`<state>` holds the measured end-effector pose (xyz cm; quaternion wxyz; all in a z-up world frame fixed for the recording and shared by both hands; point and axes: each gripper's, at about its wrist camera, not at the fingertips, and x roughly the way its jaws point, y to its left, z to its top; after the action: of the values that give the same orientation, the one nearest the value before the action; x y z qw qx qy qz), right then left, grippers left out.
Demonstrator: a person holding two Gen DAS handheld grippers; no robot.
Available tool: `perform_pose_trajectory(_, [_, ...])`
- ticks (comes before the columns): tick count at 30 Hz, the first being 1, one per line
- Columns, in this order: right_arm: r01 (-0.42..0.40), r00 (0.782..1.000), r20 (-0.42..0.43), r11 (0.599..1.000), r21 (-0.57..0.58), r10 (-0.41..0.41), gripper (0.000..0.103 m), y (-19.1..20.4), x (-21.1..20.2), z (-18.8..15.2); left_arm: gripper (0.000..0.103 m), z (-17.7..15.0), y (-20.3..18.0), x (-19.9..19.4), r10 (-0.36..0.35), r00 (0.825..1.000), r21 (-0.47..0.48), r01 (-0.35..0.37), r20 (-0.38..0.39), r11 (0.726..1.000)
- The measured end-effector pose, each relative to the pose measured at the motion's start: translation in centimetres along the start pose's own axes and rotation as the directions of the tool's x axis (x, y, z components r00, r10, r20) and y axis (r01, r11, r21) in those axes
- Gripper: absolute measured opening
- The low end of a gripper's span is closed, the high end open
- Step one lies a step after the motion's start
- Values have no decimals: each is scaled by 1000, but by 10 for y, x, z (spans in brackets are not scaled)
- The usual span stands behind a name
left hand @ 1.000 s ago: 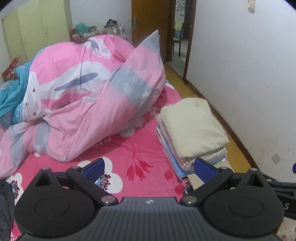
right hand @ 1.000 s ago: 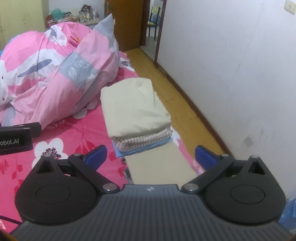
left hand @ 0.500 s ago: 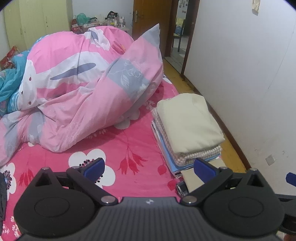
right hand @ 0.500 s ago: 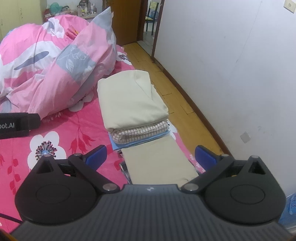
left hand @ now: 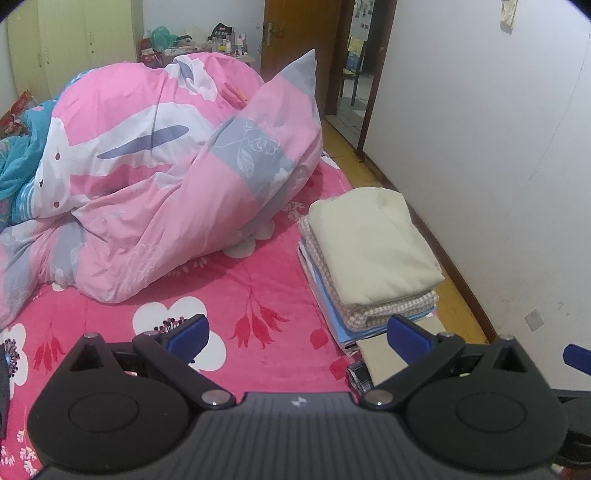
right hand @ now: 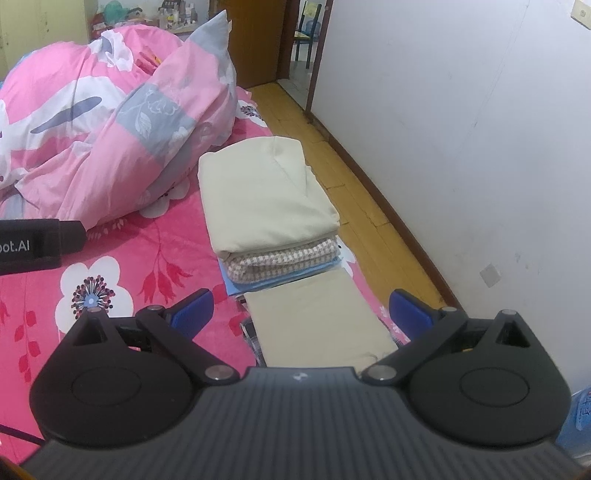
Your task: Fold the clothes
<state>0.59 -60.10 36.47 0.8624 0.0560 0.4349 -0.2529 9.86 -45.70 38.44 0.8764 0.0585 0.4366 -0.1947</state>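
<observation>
A neat stack of folded clothes (right hand: 269, 218) sits near the right edge of the bed, topped by a cream garment (left hand: 373, 243) folded flat, with a pink-and-white checked piece (right hand: 280, 258) under it and a light blue layer (right hand: 258, 282) at the bottom poking out toward the front. Just in front of that stack, touching its lower edge, lies a second folded piece in beige (right hand: 317, 321), flat on something plaid whose corner shows at its left side. Both rest on the bright pink floral bedspread (left hand: 236, 295). The right gripper (right hand: 301, 308) hangs over the beige piece with its blue-padded fingers (right hand: 194, 306) spread wide apart, nothing between them. The left gripper (left hand: 295, 334) is over the bedspread to the left of the stacks, its fingers (left hand: 188, 332) equally wide apart and empty; its black body also shows at the left edge of the right wrist view. Behind the clothes a big crumpled pink, white and grey duvet (left hand: 166, 184) is heaped across the bed. Farther back stand a pale yellow wardrobe (left hand: 74, 48), a cluttered surface and a brown wooden door (left hand: 295, 33), and along the right runs a white wall (right hand: 461, 129) above a strip of wooden floor (right hand: 351, 177).
</observation>
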Motion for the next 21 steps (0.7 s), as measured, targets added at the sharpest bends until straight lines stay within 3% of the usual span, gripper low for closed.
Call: perform_pose_trajectory(21, [-2,1000,-6,1000,-14,2,102,3,3,2,103,1,-2,-1,29,1000,15,-29,11,999])
